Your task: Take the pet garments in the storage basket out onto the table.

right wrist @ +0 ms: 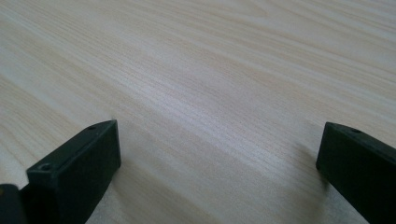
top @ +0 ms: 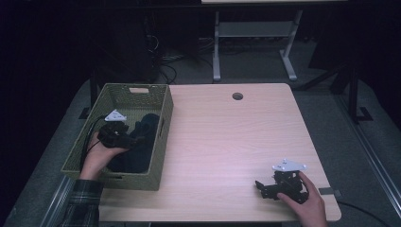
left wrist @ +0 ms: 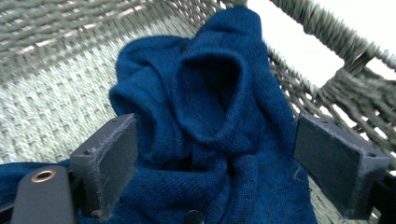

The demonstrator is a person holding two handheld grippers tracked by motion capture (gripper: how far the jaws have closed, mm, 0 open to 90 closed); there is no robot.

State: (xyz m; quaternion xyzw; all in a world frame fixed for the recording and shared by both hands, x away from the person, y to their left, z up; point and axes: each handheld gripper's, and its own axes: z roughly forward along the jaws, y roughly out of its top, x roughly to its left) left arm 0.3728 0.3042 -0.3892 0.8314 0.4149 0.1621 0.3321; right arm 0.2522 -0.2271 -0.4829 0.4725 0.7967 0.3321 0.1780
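- The left gripper (top: pixel 135 140) sits inside the woven basket (top: pixel 163 130), held by the person's left hand (top: pixel 100 156), with its jaws spread wide.
- In the left gripper view, the dark blue knitted garment (left wrist: pixel 210 121) lies bunched between the two jaws, a raised fold straight ahead of the gripper (left wrist: pixel 215 168); whether the pads press the cloth cannot be told.
- The basket wall (left wrist: pixel 355 88) rises just beyond the jaw on the right of that view, and the woven floor (left wrist: pixel 46 107) spreads past the other jaw.
- The right gripper (top: pixel 262 187) rests low on the wooden table (top: pixel 227 137), well apart from the basket, in the person's right hand (top: pixel 307 201).
- In the right gripper view its jaws stand far apart, with bare tabletop (right wrist: pixel 210 93) between and ahead of them.
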